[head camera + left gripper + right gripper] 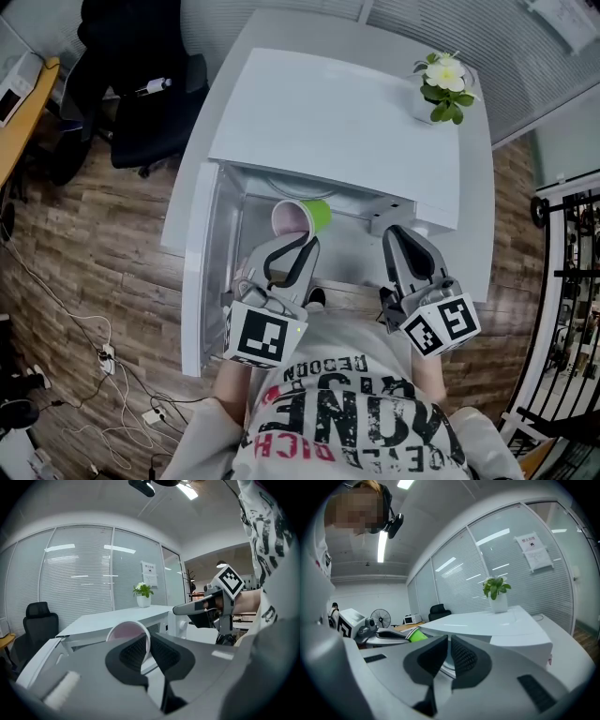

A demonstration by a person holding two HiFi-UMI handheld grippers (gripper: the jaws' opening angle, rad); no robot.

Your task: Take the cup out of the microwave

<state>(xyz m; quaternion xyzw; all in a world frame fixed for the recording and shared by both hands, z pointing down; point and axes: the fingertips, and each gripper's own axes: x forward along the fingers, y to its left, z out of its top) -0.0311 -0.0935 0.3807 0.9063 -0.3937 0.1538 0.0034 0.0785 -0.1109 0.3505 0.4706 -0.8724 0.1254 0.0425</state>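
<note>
white microwave (pixel 328 122) on white table (pixel 475 246), wood floor (pixel 112 244)

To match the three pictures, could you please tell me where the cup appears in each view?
Head view: cup at centre, just beyond the left gripper.
Left gripper view: lower centre, its pink rim in that gripper's grip.
Right gripper view: green sliver left of centre.
Shared landmark: the potted plant, in all three.

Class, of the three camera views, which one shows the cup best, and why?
The head view: most of the cup shows, green outside and pink inside, at the microwave opening. The left gripper view shows only its pink mouth between the left tongs; the right gripper view, a green sliver.
</note>
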